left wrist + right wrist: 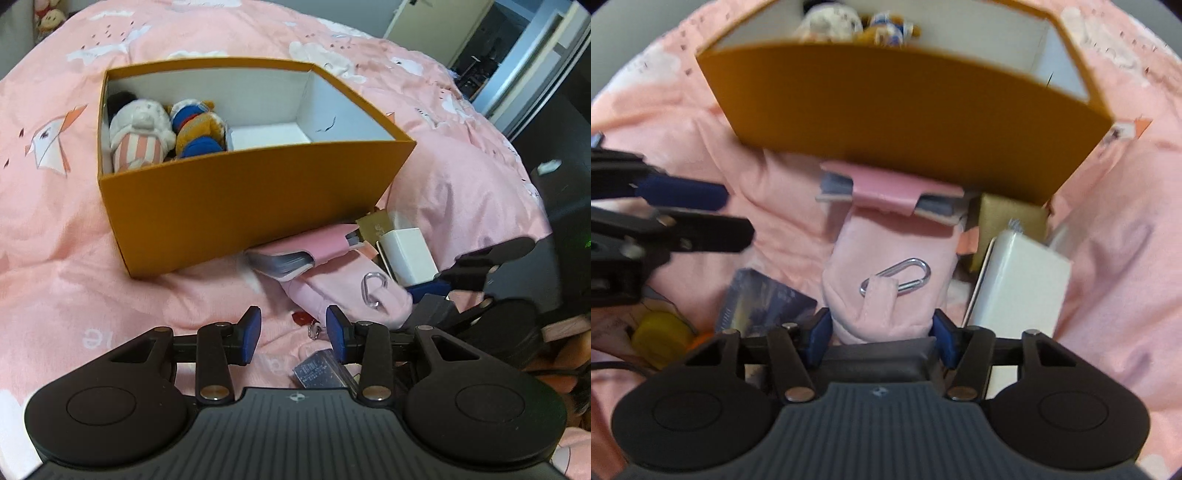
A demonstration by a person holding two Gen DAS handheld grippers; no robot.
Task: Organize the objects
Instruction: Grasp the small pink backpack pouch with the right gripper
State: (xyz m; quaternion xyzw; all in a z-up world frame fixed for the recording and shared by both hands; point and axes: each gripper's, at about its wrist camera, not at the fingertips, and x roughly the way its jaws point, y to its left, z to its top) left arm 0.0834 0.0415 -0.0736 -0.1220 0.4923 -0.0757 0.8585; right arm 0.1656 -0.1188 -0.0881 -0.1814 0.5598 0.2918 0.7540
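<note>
An orange open box (236, 206) stands on the pink bedspread; it also shows in the right wrist view (905, 110). Inside lie a striped plush toy (140, 133) and an orange-and-blue plush toy (199, 129). In front of the box lies a pink plush pouch (886, 258) with a silver carabiner (901, 277). My right gripper (882, 332) is shut on the pouch's near end. My left gripper (293, 328) is open and empty, hovering above the bedspread left of the pouch (343, 291).
A white box (1019, 288), a gold box (1008, 218) and a pink card holder (894, 192) lie by the orange box. A dark card pack (761, 306) and a yellow cap (661, 336) lie at left. The bed edge drops off at right (532, 206).
</note>
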